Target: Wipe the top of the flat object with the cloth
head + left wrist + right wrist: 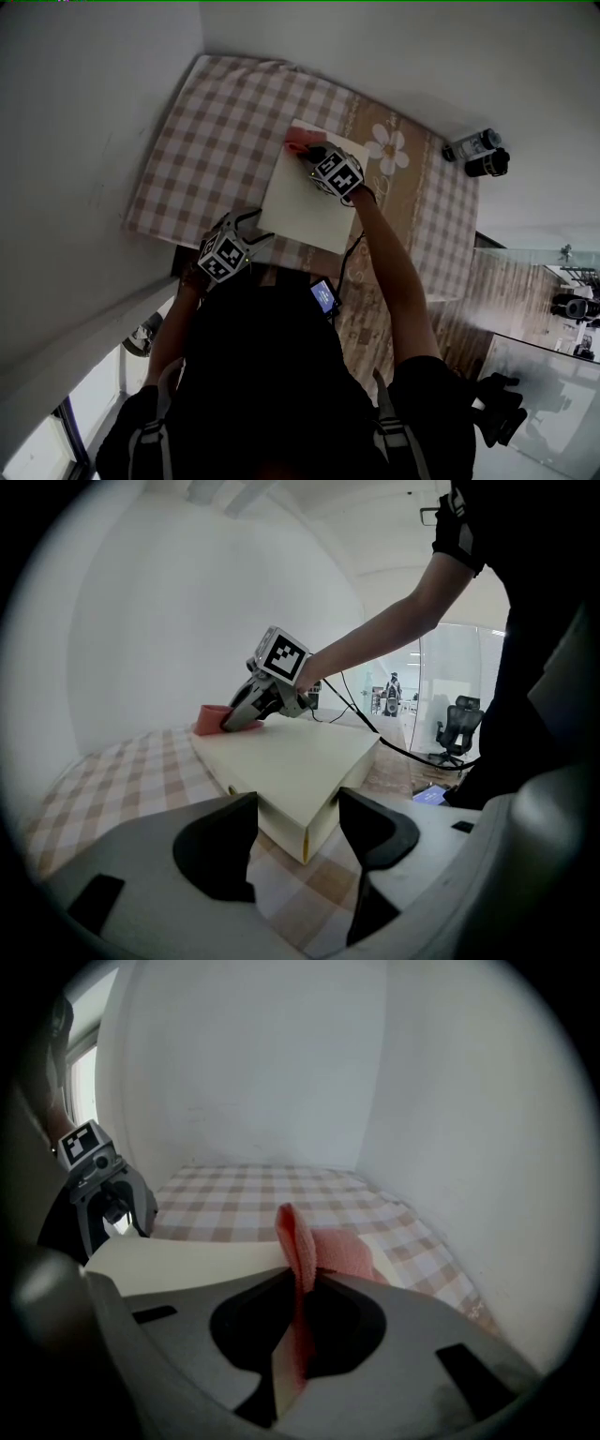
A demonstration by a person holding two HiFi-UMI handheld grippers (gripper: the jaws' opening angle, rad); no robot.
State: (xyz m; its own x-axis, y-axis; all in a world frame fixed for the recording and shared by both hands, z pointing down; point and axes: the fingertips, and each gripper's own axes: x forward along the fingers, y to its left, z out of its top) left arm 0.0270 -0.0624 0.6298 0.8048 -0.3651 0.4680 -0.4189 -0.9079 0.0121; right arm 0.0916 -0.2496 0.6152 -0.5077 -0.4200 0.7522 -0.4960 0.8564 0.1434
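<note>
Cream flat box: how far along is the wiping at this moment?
Cloth grasped: the right gripper is shut on the pink cloth. In hand: cloth at the far edge of the cream flat box; open left gripper at its near corner. Left: probably the rest of the top.

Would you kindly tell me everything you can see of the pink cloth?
The salmon-pink fabric cloth looks soft and finely textured. It is bunched, with one fold standing upright, pinched in the shut fingers of the right gripper. The rest lies on top of the cream flat box, at its far corner, above the checked tablecloth.
</note>
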